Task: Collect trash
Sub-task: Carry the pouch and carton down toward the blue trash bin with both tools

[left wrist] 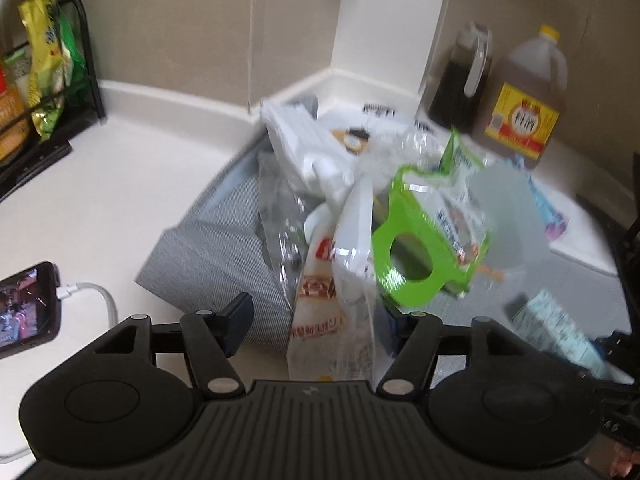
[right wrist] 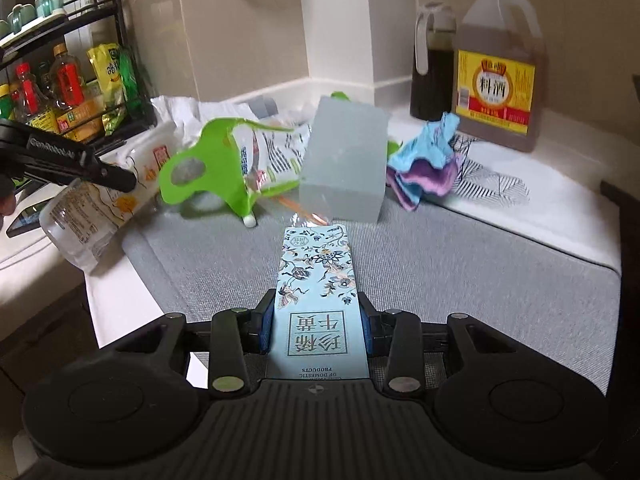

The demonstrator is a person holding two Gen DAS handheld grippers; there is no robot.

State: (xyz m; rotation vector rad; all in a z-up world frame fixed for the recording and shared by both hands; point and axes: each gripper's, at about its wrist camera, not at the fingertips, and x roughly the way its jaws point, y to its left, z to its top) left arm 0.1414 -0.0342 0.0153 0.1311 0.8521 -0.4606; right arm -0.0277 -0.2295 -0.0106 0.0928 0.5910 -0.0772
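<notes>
Grey woven mat [right wrist: 460, 264] covers the near counter; its front edge runs along the counter drop-off at lower left of the right wrist view, and the mat's middle and right are open.

Right gripper [right wrist: 318, 322]: clamped on a pale blue floral carton [right wrist: 314, 280], pads pressed on both long sides, carton pointing away over the mat.

Left gripper [left wrist: 316, 320]: jaws parted. A clear printed plastic bag [left wrist: 340, 300] stands between them; left finger clearly off it, right-side contact blurred, cannot tell. In the right wrist view the bag hangs past the counter edge at left.

Just beyond: green-handled wrapper [right wrist: 224, 160], touching a translucent block [right wrist: 344, 168]. Crumpled blue and purple cloth [right wrist: 424, 164] lies just right of the block.

Far edge, against the wall upstand: dark liquid jug [right wrist: 434, 68] and amber bottle, yellow cap [right wrist: 500, 64], side by side. Far left: black wire rack [right wrist: 116, 40] holding sauce bottles and snack packets. Phone [left wrist: 28, 312] with cable lies on the white counter, left.
</notes>
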